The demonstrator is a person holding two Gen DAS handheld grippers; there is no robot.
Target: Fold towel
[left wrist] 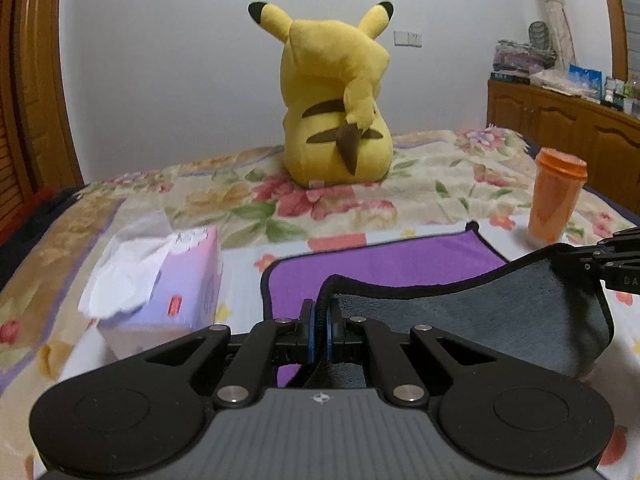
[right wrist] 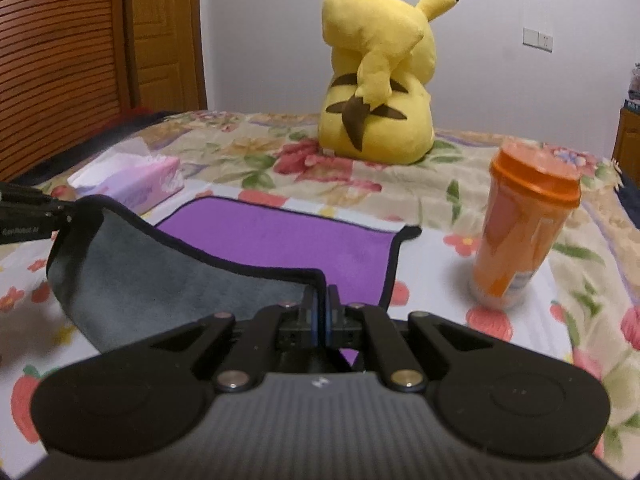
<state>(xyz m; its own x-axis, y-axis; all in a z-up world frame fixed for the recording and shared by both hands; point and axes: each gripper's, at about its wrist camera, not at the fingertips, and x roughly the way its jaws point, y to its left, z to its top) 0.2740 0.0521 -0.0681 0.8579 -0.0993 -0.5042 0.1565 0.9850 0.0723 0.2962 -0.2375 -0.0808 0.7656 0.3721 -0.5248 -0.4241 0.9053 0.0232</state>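
Note:
A towel, purple on one face [left wrist: 380,260] and grey on the other [left wrist: 500,312], with a black hem, lies on the flowered bed. Its near edge is lifted and hangs between both grippers, grey side showing. My left gripper [left wrist: 320,312] is shut on the near left corner. My right gripper [right wrist: 322,300] is shut on the near right corner. The purple face [right wrist: 280,240] still lies flat beyond. Each gripper shows at the other view's edge: the right one [left wrist: 600,260], the left one [right wrist: 36,212].
A yellow plush toy [left wrist: 336,112] sits at the back of the bed. A tissue box [left wrist: 168,284] lies left of the towel. An orange lidded cup [right wrist: 520,224] stands right of it. A wooden cabinet [left wrist: 560,120] is at far right.

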